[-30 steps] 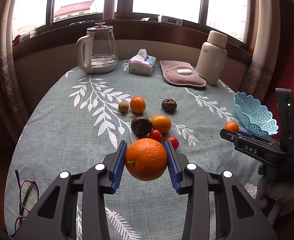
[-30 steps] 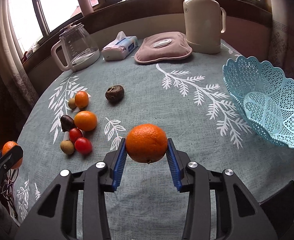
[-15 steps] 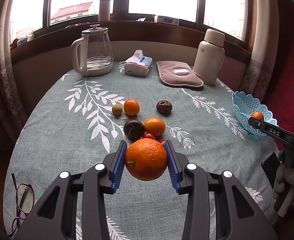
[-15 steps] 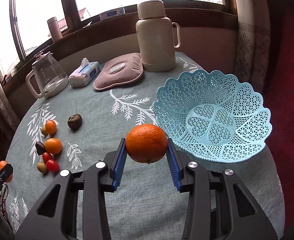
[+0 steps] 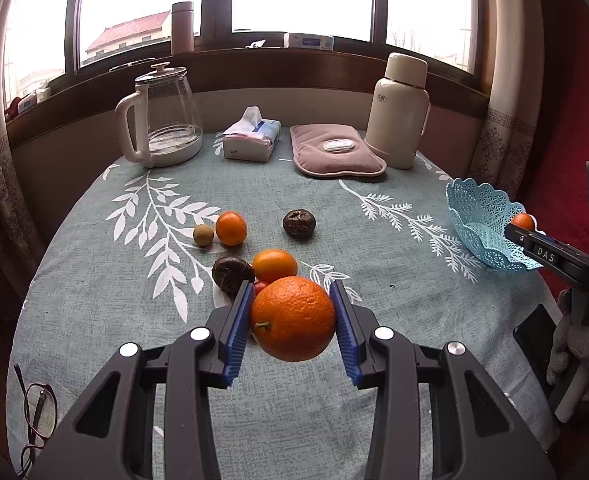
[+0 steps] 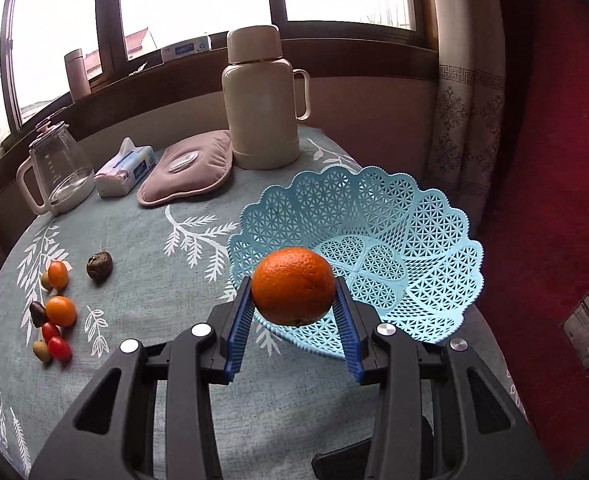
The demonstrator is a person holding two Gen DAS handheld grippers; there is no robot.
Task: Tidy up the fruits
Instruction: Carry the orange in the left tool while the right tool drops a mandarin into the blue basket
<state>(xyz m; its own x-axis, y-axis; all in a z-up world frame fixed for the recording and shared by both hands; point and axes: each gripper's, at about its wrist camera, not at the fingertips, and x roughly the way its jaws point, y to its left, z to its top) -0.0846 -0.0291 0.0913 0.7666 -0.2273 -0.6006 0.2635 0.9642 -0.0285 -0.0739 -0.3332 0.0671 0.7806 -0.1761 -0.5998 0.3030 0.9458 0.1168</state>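
My left gripper (image 5: 293, 320) is shut on a large orange (image 5: 293, 318), held above the table near the fruit pile. My right gripper (image 6: 293, 300) is shut on another orange (image 6: 293, 285), held over the near rim of the light-blue lattice basket (image 6: 394, 232); the basket holds nothing. The basket also shows in the left wrist view (image 5: 482, 224) at the table's right edge, with the right gripper (image 5: 524, 226) beside it. Loose fruits lie on the cloth: small oranges (image 5: 274, 265), dark fruits (image 5: 299, 223), red tomatoes (image 6: 59, 348) and small green-brown fruits (image 5: 203, 235).
A glass kettle (image 5: 162, 116), a tissue pack (image 5: 252, 140), a pink heat pad (image 5: 336, 156) and a cream thermos (image 5: 398, 112) stand along the far side by the window. Glasses (image 5: 38, 412) lie at the near left edge. The table drops off to the right of the basket.
My right gripper has carried its orange rightward from mid-table to over the basket's near rim. My left gripper has kept its orange and drawn back slightly.
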